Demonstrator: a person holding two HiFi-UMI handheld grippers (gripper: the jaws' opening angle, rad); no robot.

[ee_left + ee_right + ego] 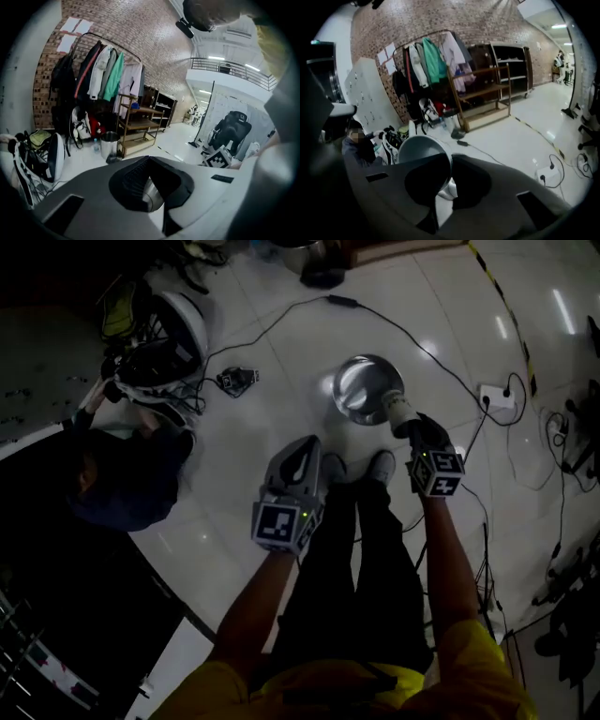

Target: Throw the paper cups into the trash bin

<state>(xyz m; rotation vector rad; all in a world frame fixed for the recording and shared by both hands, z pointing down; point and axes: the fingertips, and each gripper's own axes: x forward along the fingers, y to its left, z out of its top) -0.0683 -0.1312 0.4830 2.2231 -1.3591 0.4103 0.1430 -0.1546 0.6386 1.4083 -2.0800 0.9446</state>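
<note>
nearest, the left tool hangs in front of the person's legs with its jaws meeting at the tips. a pale rounded shape shows in the hollow behind them, and i cannot tell what it is. a little further out, the right tool is clamped on the wall of a paper cup, which juts forward from it, well above the floor. below and beyond stands the trash bin, open and shiny. in the head view the cup lines up only with the bin's right rim, not its middle. if let go here, the light cup could clip that rim or drop outside, towards the cable and power strip. falling from this height, it may also tumble and drift. moving further over the opening first looks safer.
</note>
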